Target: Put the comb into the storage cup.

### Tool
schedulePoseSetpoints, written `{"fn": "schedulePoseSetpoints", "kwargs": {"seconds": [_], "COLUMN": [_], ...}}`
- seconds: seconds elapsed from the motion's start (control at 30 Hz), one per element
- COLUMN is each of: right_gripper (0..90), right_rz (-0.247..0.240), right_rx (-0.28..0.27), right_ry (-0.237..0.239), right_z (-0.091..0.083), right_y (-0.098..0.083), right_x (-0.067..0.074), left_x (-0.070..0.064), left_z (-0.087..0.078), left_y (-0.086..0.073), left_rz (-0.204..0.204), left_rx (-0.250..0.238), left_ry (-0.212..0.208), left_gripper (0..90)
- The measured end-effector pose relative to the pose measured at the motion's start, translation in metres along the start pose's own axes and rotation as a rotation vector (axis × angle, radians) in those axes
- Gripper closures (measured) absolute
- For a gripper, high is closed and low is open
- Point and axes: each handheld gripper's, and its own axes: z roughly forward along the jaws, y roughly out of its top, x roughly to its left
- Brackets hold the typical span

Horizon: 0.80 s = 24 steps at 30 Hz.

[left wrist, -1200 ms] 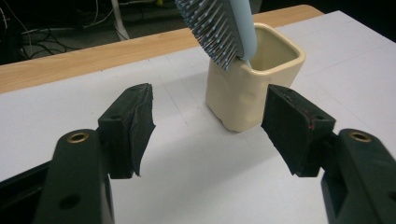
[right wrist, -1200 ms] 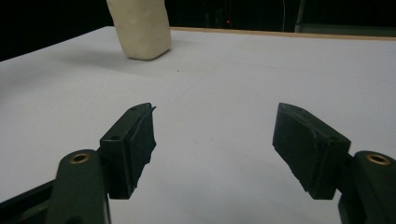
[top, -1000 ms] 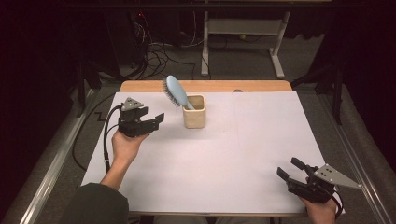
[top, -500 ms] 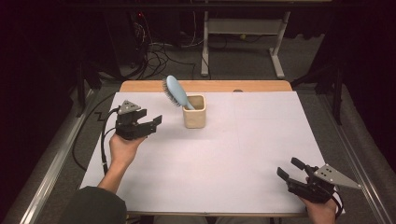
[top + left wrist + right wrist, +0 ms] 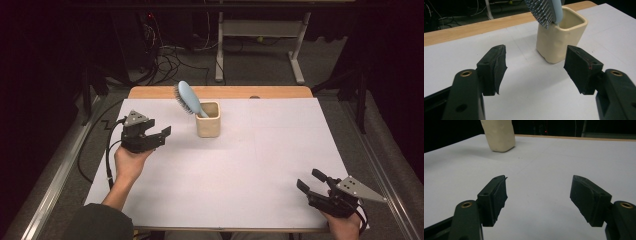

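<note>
A blue hairbrush point(image 5: 187, 97) is standing handle-down in a cream cup point(image 5: 208, 120), a little above the middle of the high view, its bristled head leaning toward the upper left, out over the cup's rim. In my left gripper view the cup point(image 5: 560, 37) is sitting in the upper right of the frame, with the brush's bristles point(image 5: 544, 11) hanging over its near edge.

I am holding my left gripper point(image 5: 159, 136) at the left of the high view, level with the cup and apart from it, pointing toward it. Its jaws are standing open with nothing between them; through the gap I am seeing only the white table point(image 5: 529, 85).

My right gripper point(image 5: 312, 181) is sitting in the lower right corner of the high view, well apart from the cup, close to the table's near edge point(image 5: 240, 220). Its jaws are also gaping wide and empty. In my right gripper view the cup point(image 5: 498, 135) is showing far off in the upper left of the frame, beyond bare white surface.
</note>
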Motion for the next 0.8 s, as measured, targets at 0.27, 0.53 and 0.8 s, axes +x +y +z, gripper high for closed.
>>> {"fn": "schedulePoseSetpoints", "kwargs": {"seconds": [0.27, 0.53, 0.8], "right_gripper": [30.1, 30.1, 30.1], "right_rz": [0.004, 0.002, 0.003], "right_rx": [0.003, 0.000, -0.004], "right_ry": [-0.002, -0.004, -0.003], "right_z": [0.000, 0.000, -0.002], "right_y": [0.000, 0.000, 0.000], "right_x": [0.000, 0.000, 0.000], "left_x": [-0.002, 0.001, 0.002], "left_z": [-0.012, -0.023, -0.027], "left_y": [-0.005, -0.011, -0.019], "left_rz": [0.004, -0.002, 0.000], "left_rx": [-0.034, -0.055, -0.059], "left_ry": [-0.002, -0.001, -0.001], "left_gripper": [34.5, 34.5, 33.8]}}
